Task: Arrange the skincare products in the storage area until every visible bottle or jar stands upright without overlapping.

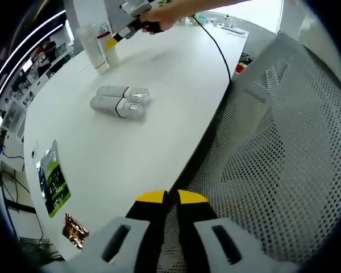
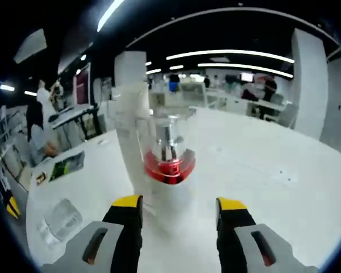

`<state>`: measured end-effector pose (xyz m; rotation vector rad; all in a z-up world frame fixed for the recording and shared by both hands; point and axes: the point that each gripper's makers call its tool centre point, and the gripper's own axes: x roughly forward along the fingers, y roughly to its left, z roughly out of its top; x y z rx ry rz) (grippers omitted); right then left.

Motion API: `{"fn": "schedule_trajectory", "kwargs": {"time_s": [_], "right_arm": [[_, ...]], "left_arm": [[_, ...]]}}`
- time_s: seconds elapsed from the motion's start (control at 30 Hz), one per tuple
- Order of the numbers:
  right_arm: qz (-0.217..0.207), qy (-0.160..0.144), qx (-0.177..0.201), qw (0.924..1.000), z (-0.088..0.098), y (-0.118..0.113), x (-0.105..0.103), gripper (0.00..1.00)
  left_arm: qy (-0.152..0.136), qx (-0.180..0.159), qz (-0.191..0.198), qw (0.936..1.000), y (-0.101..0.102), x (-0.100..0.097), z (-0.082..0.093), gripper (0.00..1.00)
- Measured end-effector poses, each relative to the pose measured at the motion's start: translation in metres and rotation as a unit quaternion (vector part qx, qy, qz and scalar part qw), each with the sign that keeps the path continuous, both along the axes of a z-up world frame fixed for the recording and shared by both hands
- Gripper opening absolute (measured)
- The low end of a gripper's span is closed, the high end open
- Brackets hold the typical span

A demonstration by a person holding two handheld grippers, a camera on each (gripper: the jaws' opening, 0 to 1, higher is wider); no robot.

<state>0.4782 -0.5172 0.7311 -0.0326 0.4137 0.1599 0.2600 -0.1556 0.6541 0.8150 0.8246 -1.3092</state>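
Two white bottles (image 1: 119, 101) lie side by side on the worktop; a red-banded clear bottle (image 2: 167, 151) stands upright beyond the parted fingers.

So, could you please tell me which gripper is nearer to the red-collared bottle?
Right. The right gripper is open just in front of the red-collared bottle; the left gripper hangs at the table's near edge, far away.

A: Ahead of the left gripper (image 1: 165, 200), the white table (image 1: 159, 114) looks smooth and matt. Beside its jaws, the chair back (image 1: 284, 142) is grey woven mesh, full of holes.

B: And the two lying bottles (image 1: 119, 101)?

A: Matt white plastic bodies, clear glossy caps. Just past the right gripper (image 2: 179, 206), the pump bottle (image 2: 169, 149) is clear glossy plastic with a shiny red collar and a metallic-looking stem. The tall tube (image 2: 133, 119) beside it looks frosted, translucent.
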Motion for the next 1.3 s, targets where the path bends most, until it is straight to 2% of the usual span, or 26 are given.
{"fn": "schedule_trajectory", "kwargs": {"time_s": [0.07, 0.1, 0.13, 0.17, 0.27, 0.33, 0.43, 0.5, 0.83, 0.93, 1.03, 1.2, 1.3], "right_arm": [[-0.002, -0.026, -0.014, 0.9996, 0.015, -0.005, 0.002, 0.52], [-0.003, -0.038, -0.034, 0.9987, 0.026, -0.005, 0.003, 0.53], [0.004, -0.05, -0.078, 0.9957, 0.039, -0.001, 0.003, 0.54], [0.022, -0.067, -0.098, 0.9927, 0.054, 0.009, 0.005, 0.53], [0.062, -0.097, -0.143, 0.983, 0.079, 0.034, 0.01, 0.5], [0.082, -0.102, -0.154, 0.9794, 0.084, 0.048, 0.016, 0.5], [0.09, -0.09, -0.172, 0.9768, 0.081, 0.057, 0.027, 0.49], [0.092, -0.057, -0.188, 0.9762, 0.07, 0.057, 0.031, 0.47], [0.076, -0.042, -0.204, 0.9751, 0.067, 0.061, 0.044, 0.42], [0.067, -0.033, -0.197, 0.9774, 0.066, 0.059, 0.043, 0.4], [0.069, -0.028, -0.209, 0.9752, 0.064, 0.059, 0.042, 0.4], [0.065, -0.015, -0.204, 0.9766, 0.06, 0.057, 0.038, 0.37], [0.066, -0.016, -0.211, 0.975, 0.064, 0.059, 0.035, 0.38]], "left_arm": [[-0.001, -0.001, 0.0, 1.0, 0.0, 0.0, 0.0, 0.01], [-0.002, -0.001, -0.001, 1.0, 0.0, 0.0, 0.001, 0.01], [-0.002, -0.002, -0.002, 1.0, -0.001, 0.0, 0.001, 0.01], [-0.003, -0.003, -0.002, 1.0, -0.001, 0.0, 0.001, 0.01], [-0.006, -0.005, -0.002, 1.0, -0.001, 0.001, 0.002, 0.01], [-0.007, -0.005, -0.002, 1.0, -0.002, 0.001, 0.003, 0.01], [-0.01, -0.007, 0.0, 0.9999, -0.002, 0.002, 0.003, 0.01], [-0.012, -0.006, 0.003, 0.9999, -0.001, 0.004, 0.003, 0.01], [-0.023, -0.009, 0.012, 0.9996, 0.0, 0.009, 0.006, 0.01], [-0.024, -0.009, 0.014, 0.9996, 0.0, 0.01, 0.006, 0.01], [-0.025, -0.009, 0.015, 0.9995, 0.001, 0.011, 0.006, 0.0], [-0.028, -0.01, 0.017, 0.9994, 0.001, 0.013, 0.006, 0.0], [-0.034, -0.015, 0.022, 0.999, 0.001, 0.016, 0.009, 0.0]]}}
